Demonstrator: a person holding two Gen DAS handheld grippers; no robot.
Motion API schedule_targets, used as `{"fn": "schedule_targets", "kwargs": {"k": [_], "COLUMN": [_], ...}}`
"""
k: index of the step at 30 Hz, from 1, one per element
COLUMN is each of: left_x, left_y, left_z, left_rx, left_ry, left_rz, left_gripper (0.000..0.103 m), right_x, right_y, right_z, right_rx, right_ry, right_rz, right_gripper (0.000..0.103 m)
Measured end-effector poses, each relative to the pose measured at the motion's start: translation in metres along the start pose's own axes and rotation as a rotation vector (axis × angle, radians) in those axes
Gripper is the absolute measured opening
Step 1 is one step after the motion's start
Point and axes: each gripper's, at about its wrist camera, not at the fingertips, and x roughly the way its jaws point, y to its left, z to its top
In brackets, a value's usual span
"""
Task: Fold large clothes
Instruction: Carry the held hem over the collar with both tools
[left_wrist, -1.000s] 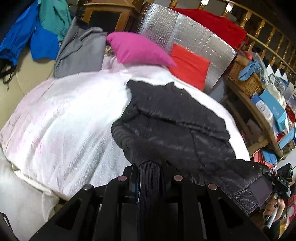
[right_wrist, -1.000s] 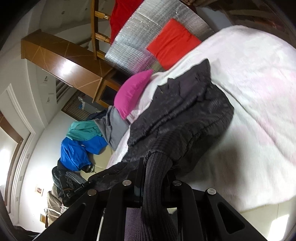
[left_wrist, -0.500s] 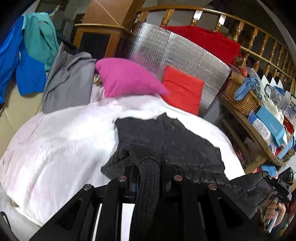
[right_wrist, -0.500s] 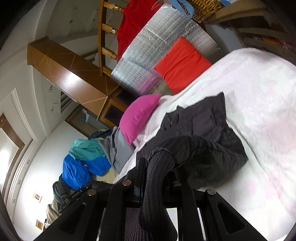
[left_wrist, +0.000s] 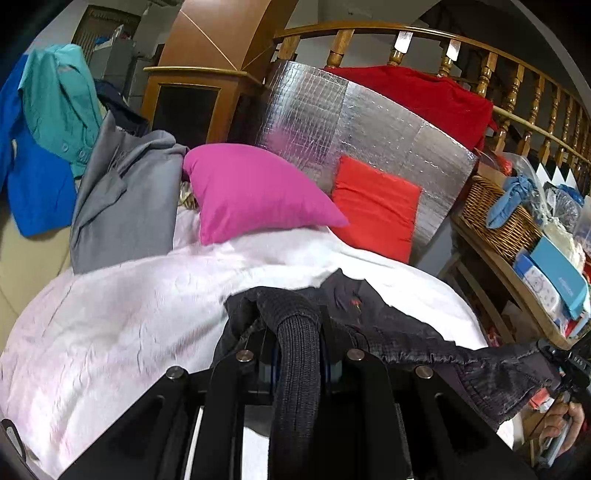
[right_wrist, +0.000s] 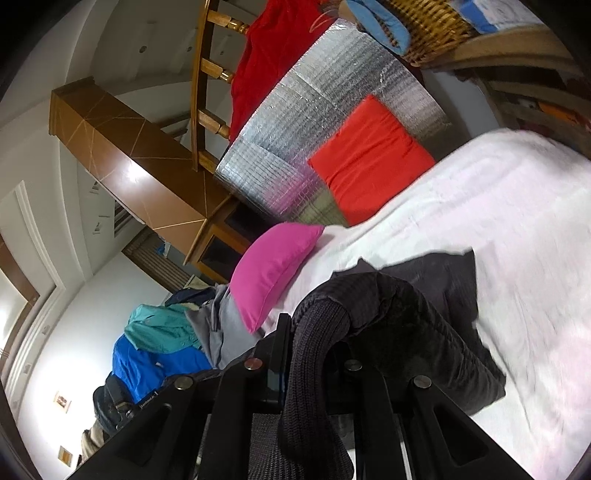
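Note:
A black quilted jacket (left_wrist: 399, 325) lies partly on the white blanket (left_wrist: 129, 314), its near edge lifted. My left gripper (left_wrist: 297, 358) is shut on a black ribbed knit cuff (left_wrist: 297, 369) of the jacket. My right gripper (right_wrist: 314, 365) is shut on the other ribbed cuff (right_wrist: 310, 369); the jacket body (right_wrist: 436, 332) hangs bunched below it over the blanket (right_wrist: 517, 221). In the left wrist view the right gripper (left_wrist: 569, 365) shows at the far right with the jacket hem stretched to it.
A pink pillow (left_wrist: 251, 192), a red cushion (left_wrist: 376, 206) and a silver foil panel (left_wrist: 351, 125) stand at the bed's far end. Grey, teal and blue clothes (left_wrist: 48, 140) pile on the left. A wooden shelf with a wicker basket (left_wrist: 502, 218) is on the right.
Both grippers have pulled back and up with the cuffs. The jacket slid toward the near edge of the bed and folded over itself; less of it lies flat.

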Motion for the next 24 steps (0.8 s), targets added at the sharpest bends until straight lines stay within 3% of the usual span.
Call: {"fn": "schedule_targets", "kwargs": {"k": [12, 24], "left_x": [0.073, 0.158], "left_y": [0.000, -0.002], "left_z": [0.033, 0.046], "left_rx": [0.013, 0.048], "left_ry": [0.030, 0.088], "left_rz": [0.056, 0.091], "left_gripper": [0.018, 0.018], "right_x": [0.085, 0.154], "right_y": [-0.003, -0.045], "right_z": [0.052, 0.081], "right_rx": [-0.037, -0.039], "right_ry": [-0.007, 0.013], "right_rz": [-0.107, -0.240], "right_gripper": [0.012, 0.012]}}
